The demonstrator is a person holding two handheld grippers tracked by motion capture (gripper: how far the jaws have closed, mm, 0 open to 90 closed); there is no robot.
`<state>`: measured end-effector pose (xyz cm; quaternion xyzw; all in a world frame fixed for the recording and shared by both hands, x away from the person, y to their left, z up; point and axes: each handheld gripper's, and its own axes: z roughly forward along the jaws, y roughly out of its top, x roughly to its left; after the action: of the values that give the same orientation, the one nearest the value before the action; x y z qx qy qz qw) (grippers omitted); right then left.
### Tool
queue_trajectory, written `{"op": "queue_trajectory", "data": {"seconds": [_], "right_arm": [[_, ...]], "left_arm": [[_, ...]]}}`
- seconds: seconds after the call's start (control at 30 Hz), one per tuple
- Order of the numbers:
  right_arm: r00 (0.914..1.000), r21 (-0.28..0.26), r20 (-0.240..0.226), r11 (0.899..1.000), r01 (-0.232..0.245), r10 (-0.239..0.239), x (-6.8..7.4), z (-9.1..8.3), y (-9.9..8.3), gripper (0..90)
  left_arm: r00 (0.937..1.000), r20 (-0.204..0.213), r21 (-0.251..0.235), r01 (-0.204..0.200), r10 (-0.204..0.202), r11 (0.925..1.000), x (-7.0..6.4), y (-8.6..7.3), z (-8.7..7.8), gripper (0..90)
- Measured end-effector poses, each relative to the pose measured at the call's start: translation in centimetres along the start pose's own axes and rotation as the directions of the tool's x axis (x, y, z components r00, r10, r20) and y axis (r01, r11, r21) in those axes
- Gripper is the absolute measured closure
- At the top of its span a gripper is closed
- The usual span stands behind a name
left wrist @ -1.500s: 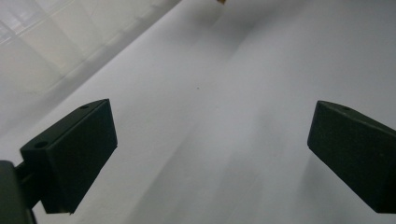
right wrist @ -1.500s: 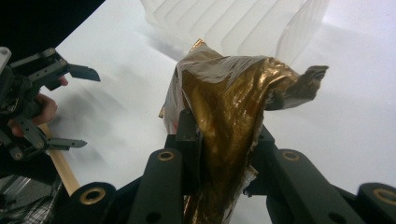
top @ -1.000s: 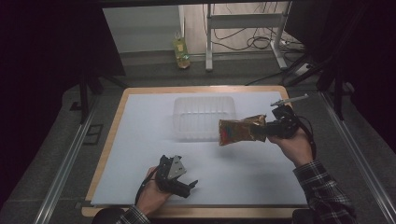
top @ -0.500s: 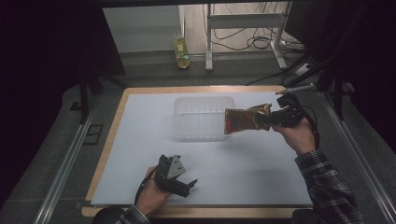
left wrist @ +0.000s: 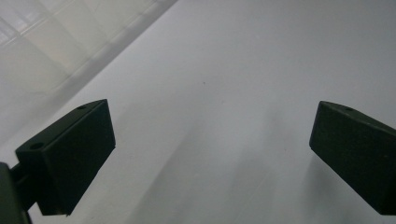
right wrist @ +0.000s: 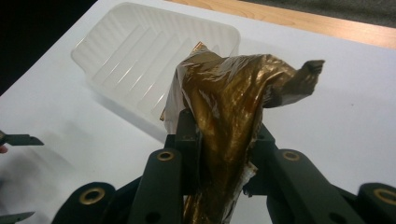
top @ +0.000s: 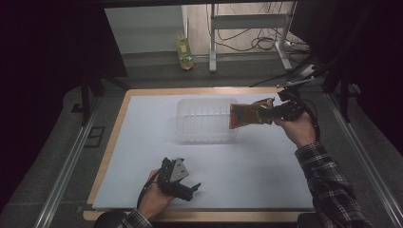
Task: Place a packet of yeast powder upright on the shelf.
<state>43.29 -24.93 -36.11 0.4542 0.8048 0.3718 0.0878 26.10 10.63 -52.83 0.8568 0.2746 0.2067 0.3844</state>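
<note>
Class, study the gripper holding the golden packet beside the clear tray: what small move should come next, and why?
Probably carry the golden packet a little farther over the clear tray and lower it before opening. The right gripper is shut on the packet's end and holds it in the air at the tray's right edge, not yet inside. The left gripper rests open near the table's front edge.

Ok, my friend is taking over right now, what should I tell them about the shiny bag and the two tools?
Right tool: shut on the gold snack bag, holding it in the air by one end, the bag reaching over the right edge of the clear plastic tray.
Left tool: open, holding nothing, resting low near the front edge of the white table sheet.
Done: the bag is picked up and brought to the tray.
Left: probably lower the bag into the tray and let go. The tray looks empty so far.
</note>
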Motion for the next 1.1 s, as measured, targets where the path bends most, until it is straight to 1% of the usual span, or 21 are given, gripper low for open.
{"op": "queue_trajectory", "data": {"seconds": [0.13, 0.3, 0.47, 0.6, 0.73, 0.9, 1.03, 1.1], "right_arm": [[0.9998, 0.009, 0.018, 1.0, 0.006, -0.006, 0.4, 0.5, 0.6, 72.2], [0.9986, 0.02, 0.043, 0.999, 0.028, -0.029, 0.9, 1.2, 1.2, 71.7], [0.9981, 0.03, 0.046, 0.999, 0.039, -0.04, 1.4, 1.9, 1.5, 70.4], [0.9984, 0.028, 0.04, 0.999, 0.039, -0.04, 1.6, 2.4, 1.7, 69.7], [0.9987, 0.023, 0.033, 0.999, 0.038, -0.038, 1.6, 2.5, 1.8, 68.7], [0.9999, 0.004, 0.002, 1.0, 0.012, -0.012, 1.5, 2.7, 1.9, 65.2], [0.9999, -0.007, -0.014, 1.0, -0.004, 0.004, 1.3, 3.0, 2.0, 62.5], [0.9998, -0.012, -0.021, 1.0, -0.004, 0.004, 1.3, 3.0, 2.0, 61.3]], "left_arm": [[1.0, 0.001, 0.002, -0.004, 0.004, 1.0, 0.0, 0.0, 0.0, 0.2], [1.0, 0.0, 0.0, -0.006, 0.006, 1.0, 0.0, 0.0, 0.0, 0.2], [1.0, 0.002, 0.0, -0.007, 0.007, 1.0, 0.0, 0.0, 0.0, 0.2], [1.0, 0.002, 0.0, -0.008, 0.008, 1.0, -0.1, 0.0, 0.0, 0.2], [0.9999, 0.001, 0.004, -0.014, 0.014, 0.9999, -0.1, 0.0, -0.1, 0.2], [0.9998, 0.003, 0.007, -0.019, 0.019, 0.9998, -0.1, 0.0, 0.0, 0.2], [0.9998, 0.003, 0.009, -0.021, 0.021, 0.9997, -0.1, 0.0, 0.0, 0.2], [0.9997, 0.003, 0.01, -0.023, 0.023, 0.9997, -0.1, 0.0, 0.0, 0.2]]}}
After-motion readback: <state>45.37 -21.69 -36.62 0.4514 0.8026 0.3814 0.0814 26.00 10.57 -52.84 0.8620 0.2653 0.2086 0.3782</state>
